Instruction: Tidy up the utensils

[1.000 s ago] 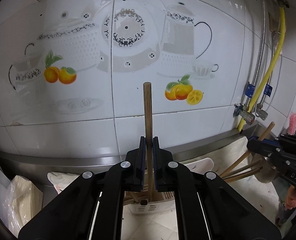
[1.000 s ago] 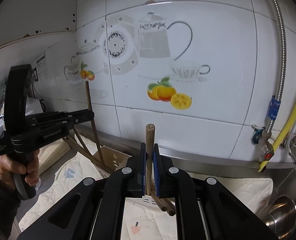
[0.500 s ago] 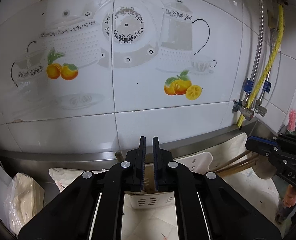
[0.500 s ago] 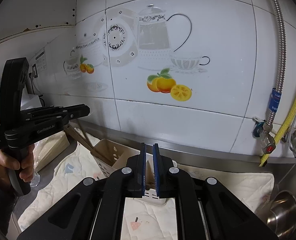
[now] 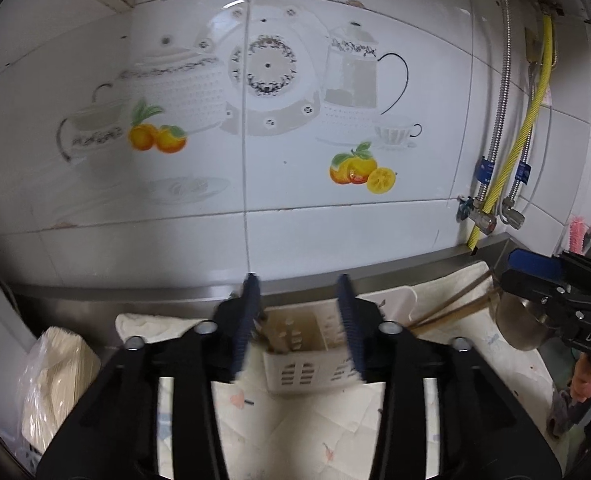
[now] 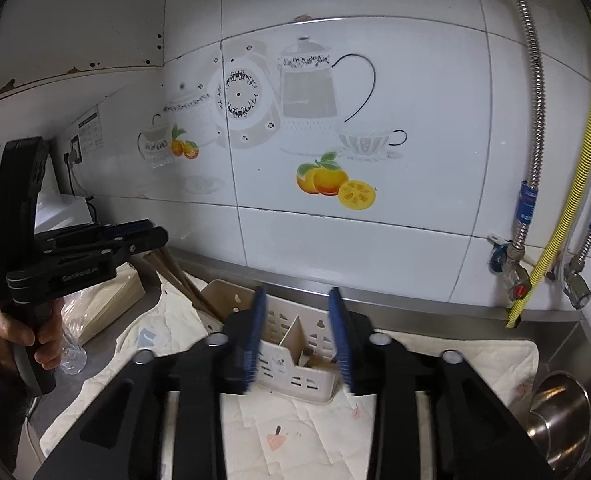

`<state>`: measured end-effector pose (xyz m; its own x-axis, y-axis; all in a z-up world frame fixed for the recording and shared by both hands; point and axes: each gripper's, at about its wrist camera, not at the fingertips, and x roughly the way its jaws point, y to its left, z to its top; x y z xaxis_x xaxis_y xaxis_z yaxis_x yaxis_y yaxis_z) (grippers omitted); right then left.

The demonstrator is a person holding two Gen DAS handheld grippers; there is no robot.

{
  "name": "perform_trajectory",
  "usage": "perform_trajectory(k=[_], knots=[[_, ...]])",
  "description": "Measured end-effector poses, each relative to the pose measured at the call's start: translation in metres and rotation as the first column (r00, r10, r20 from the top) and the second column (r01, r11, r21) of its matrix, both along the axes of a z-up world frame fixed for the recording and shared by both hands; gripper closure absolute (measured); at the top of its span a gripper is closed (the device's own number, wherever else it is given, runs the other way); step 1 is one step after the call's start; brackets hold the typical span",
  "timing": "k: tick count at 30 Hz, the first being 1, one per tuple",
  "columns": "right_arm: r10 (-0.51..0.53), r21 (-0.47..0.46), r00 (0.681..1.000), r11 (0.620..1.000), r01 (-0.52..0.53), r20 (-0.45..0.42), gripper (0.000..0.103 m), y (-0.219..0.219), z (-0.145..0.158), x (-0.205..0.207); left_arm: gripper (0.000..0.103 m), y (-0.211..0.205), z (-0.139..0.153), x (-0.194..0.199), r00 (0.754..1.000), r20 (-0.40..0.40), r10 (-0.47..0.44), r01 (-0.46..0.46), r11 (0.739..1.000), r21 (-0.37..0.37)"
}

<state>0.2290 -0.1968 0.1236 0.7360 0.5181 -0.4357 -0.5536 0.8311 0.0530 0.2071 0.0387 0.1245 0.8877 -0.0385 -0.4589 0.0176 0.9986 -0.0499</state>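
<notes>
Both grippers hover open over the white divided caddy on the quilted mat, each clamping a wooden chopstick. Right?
Not quite. Neither clamps anything: the left gripper and right gripper have just opened, jaws empty, in both wrist views. Chopsticks sit in the caddy.

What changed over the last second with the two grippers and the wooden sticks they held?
Both let go. The left gripper and right gripper, each clamped on an upright wooden stick a second ago, lowered them into the white holder; their jaws have just been opening and now stand apart with nothing between them. The holder, quilted cloth and other sticks stayed put.
</notes>
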Motion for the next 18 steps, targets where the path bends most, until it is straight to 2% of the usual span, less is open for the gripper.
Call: perform_trajectory(k=[2,3,5,8,10,14,18], knots=[[-0.007,-0.002,1.000,1.000,0.007,0.002,0.062,-0.003,-0.002,-0.008,0.052,0.002,-0.003,-0.011,1.000,0.002,0.003,-0.003,1.000,-0.006],[-0.008,0.001,1.000,1.000,0.008,0.002,0.058,-0.005,-0.003,-0.012,0.049,0.003,-0.004,-0.017,1.000,0.003,0.008,-0.008,1.000,-0.007],[-0.016,0.003,1.000,1.000,0.016,0.006,0.052,-0.008,-0.006,-0.019,0.039,0.005,-0.007,-0.025,1.000,0.004,0.020,-0.020,1.000,-0.005],[-0.032,-0.005,0.999,0.999,0.032,0.009,0.048,-0.011,-0.010,-0.028,0.029,0.006,-0.011,-0.040,0.999,0.014,0.035,-0.035,0.999,-0.001],[-0.042,-0.003,0.999,0.999,0.042,0.009,0.040,-0.013,-0.013,-0.034,0.021,0.007,-0.013,-0.048,0.999,0.020,0.045,-0.045,0.999,0.001],[-0.053,0.010,0.999,0.999,0.053,0.001,0.032,-0.017,-0.021,-0.045,0.010,0.005,-0.019,-0.066,0.997,0.032,0.063,-0.063,0.998,0.014],[-0.074,-0.011,0.997,0.997,0.074,0.006,0.023,-0.017,-0.031,-0.054,0.005,0.002,-0.025,-0.080,0.997,0.045,0.070,-0.071,0.997,0.031]])
